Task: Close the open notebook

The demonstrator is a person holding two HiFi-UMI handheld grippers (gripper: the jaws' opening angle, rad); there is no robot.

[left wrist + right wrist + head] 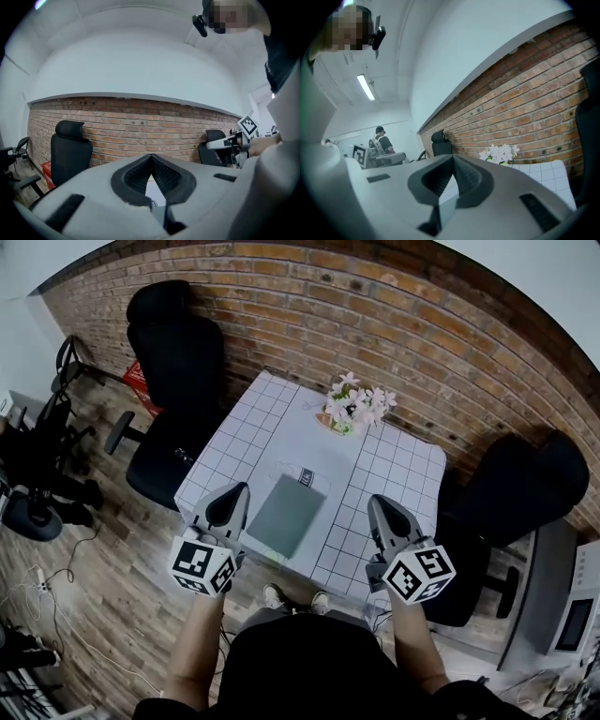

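Two grippers hover over the near edge of the checked table (253,427). The left gripper (232,495) is clenched on nothing; the grey notebook (286,515) lies flat between them, seemingly closed; the right gripper (382,507) is clenched empty too

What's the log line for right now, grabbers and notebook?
notebook: closed, flat on table | left gripper: shut, empty, off the notebook | right gripper: shut, empty, off the notebook
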